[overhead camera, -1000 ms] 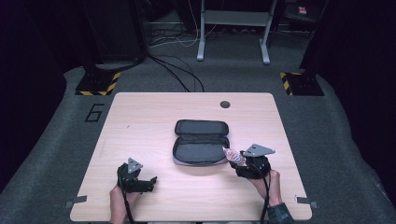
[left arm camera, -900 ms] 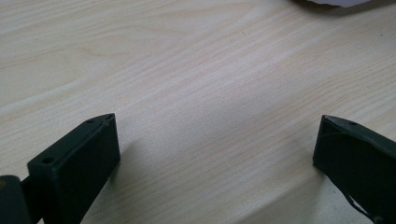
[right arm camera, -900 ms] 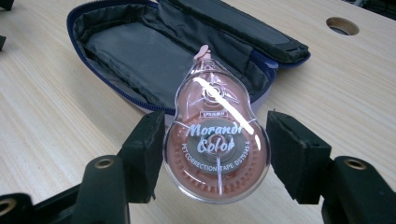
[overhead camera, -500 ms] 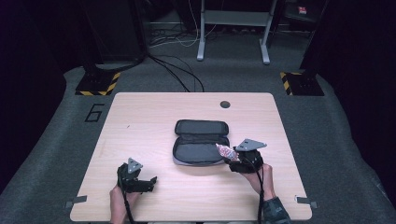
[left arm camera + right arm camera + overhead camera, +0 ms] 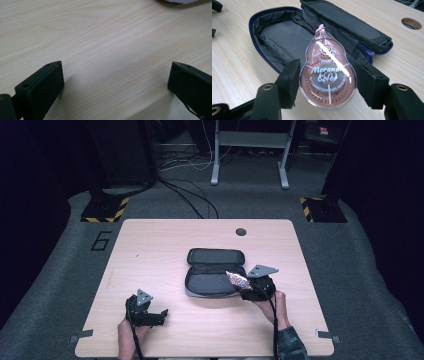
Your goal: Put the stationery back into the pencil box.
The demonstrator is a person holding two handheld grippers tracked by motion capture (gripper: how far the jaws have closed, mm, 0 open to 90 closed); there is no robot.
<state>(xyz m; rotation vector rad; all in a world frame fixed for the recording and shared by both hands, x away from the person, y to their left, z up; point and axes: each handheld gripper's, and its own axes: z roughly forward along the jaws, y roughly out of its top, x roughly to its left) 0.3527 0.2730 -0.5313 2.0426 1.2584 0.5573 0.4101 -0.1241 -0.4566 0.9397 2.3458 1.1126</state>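
My right gripper (image 5: 327, 82) clamped the pink correction tape (image 5: 327, 75) by its sides; just beyond its tip the open pencil case (image 5: 287, 37) lay on the surface (image 5: 234, 62); my left gripper (image 5: 115, 82) rested wide open on bare wood, holding nothing, well apart from the case.

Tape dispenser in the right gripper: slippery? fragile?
The tape dispenser has a glossy, rounded clear shell, so it's probably slick and could pivot between the right gripper's pads. It looks like thin hollow plastic: likely light, and might crack under a hard squeeze.
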